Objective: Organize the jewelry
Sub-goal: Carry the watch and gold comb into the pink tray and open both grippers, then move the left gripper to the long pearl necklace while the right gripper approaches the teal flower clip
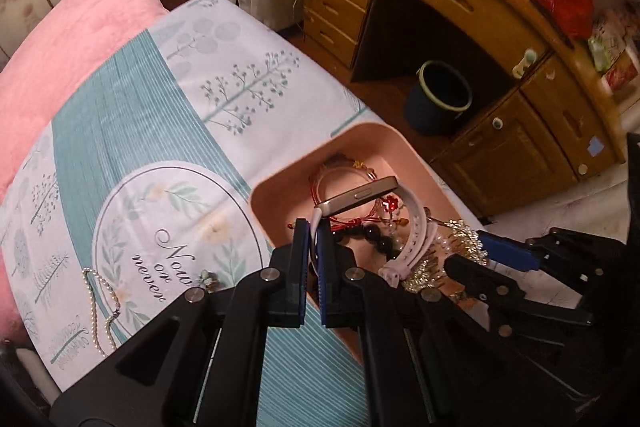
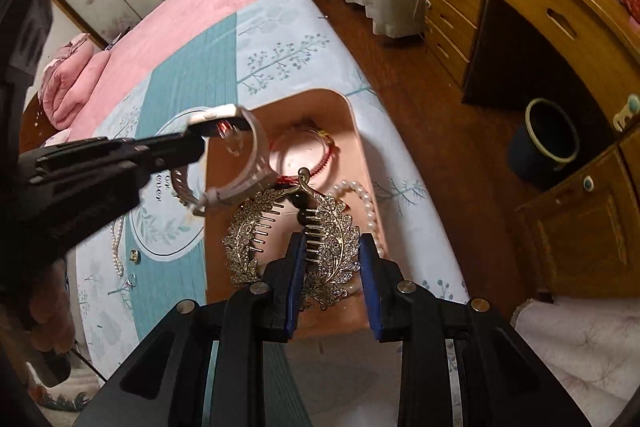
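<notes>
A pink tray sits on the patterned bed cover and holds bracelets, beads and pearls. My left gripper is shut on the white strap of a smartwatch and holds it above the tray; the watch also shows in the right wrist view. My right gripper is partly closed around one wing of a rhinestone leaf hair claw over the near end of the tray. Whether its pads press the claw is unclear. The claw shows in the left wrist view.
A pearl necklace, a ring and a small earring lie on the bed cover left of the tray. A pink blanket lies beyond. A wooden desk and a dark bin stand to the right.
</notes>
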The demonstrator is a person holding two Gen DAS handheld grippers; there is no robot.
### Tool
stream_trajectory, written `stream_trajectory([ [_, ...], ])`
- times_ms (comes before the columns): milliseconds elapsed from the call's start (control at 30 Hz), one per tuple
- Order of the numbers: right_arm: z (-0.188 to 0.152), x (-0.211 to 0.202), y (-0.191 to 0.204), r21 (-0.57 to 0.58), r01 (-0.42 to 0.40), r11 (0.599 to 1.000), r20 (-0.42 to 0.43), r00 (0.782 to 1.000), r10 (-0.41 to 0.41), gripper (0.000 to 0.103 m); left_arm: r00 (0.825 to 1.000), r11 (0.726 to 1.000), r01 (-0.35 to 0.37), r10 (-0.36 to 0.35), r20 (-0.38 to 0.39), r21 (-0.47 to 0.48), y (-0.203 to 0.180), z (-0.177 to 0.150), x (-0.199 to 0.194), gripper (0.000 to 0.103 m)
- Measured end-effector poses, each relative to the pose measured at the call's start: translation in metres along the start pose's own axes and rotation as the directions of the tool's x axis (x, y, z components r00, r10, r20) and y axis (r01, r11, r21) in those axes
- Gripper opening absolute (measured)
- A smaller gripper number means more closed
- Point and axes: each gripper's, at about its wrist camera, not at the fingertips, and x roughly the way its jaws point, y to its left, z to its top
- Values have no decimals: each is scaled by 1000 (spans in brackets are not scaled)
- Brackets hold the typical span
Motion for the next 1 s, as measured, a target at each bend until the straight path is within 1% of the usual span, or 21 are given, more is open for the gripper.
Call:
stream_trajectory([
  [167,1,6,-5,8,-6,1000,-22,1000,6,26,999,1000,-11,10,-39,-9,0,2,20,2],
  [300,7,15,-3,-5,-2,1000,-51,999,2,26,998,1000,-29,29,-49,-1,-1,3,28,2],
  [367,8,19,-1,-17,-10,1000,-70,998,9,26,998,999,-43,43,-51,5,-1,2,29,5],
  [400,9,20,1,-26,-13,1000,-76,997,11,28,997,999,-49,50,-53,6,0,2,29,5],
  [467,11,21,5,-48,-18,999,-71,997,14,30,997,999,-38,38,-61,7,1,1,29,5],
  [500,12,19,8,-63,-13,998,-64,998,9,35,997,999,-39,39,-63,7,1,0,28,6],
  [533,12,18,10,-73,-7,997,-57,998,3,38,997,999,-40,41,-61,6,2,0,27,6],
  [633,15,15,15,-90,-10,996,-51,999,5,38,998,999,-37,37,-53,-5,4,-2,21,18],
  [667,16,14,15,-92,-11,996,-51,999,6,38,998,999,-34,33,-48,-14,6,-3,18,25],
  [700,16,13,16,-96,-14,995,-50,999,9,38,999,999,-34,33,-43,-18,6,-4,15,30],
  [767,17,11,20,-106,-11,994,-46,999,6,38,999,999,-39,38,-26,-31,9,-8,7,32],
  [1000,13,1,35,-141,-13,990,-33,999,8,38,999,996,-45,47,18,-83,21,-26,-24,32],
])
